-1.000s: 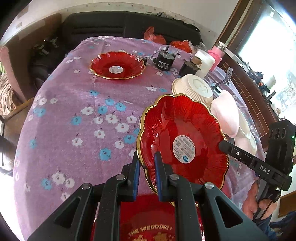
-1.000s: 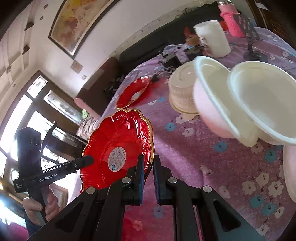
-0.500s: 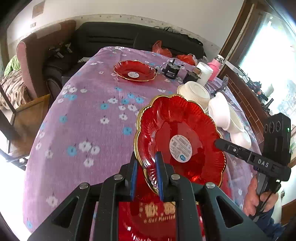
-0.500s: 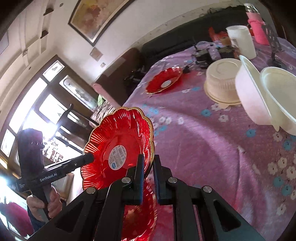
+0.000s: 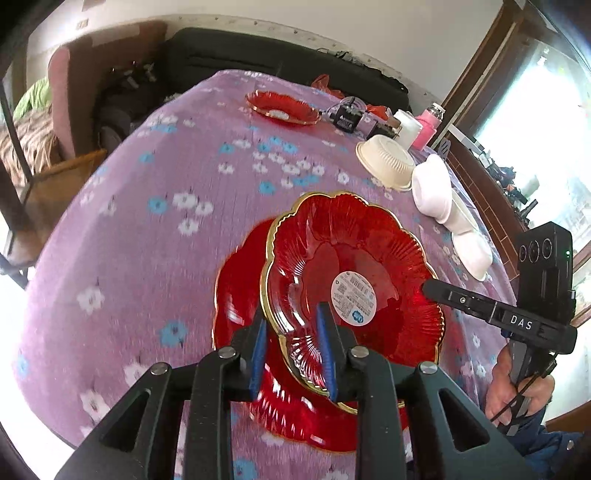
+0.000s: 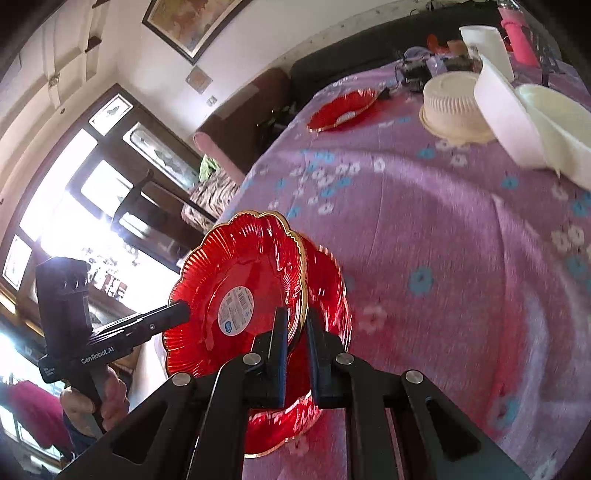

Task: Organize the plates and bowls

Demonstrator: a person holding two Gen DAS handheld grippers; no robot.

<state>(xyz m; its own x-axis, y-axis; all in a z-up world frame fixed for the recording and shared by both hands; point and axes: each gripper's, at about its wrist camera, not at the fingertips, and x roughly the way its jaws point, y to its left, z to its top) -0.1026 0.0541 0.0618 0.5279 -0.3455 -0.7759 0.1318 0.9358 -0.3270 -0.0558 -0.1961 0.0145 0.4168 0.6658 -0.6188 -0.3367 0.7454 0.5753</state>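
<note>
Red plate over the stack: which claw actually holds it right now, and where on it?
The right claw pinches the red plate at its gold rim. The left claw straddles the opposite rim, jaws just opening, pads off it.

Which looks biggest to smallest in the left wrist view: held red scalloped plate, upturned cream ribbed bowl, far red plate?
1. Held red scalloped plate, though nearness to the camera inflates it.
2. Upturned cream ribbed bowl.
3. Far red plate; it looks close to the bowl, so that order is unsure.

Purple floral tablecloth point(image 5: 155, 229), black sofa point(image 5: 280, 59), pink bottle point(image 5: 426, 125), framed painting point(image 6: 192, 22).
</note>
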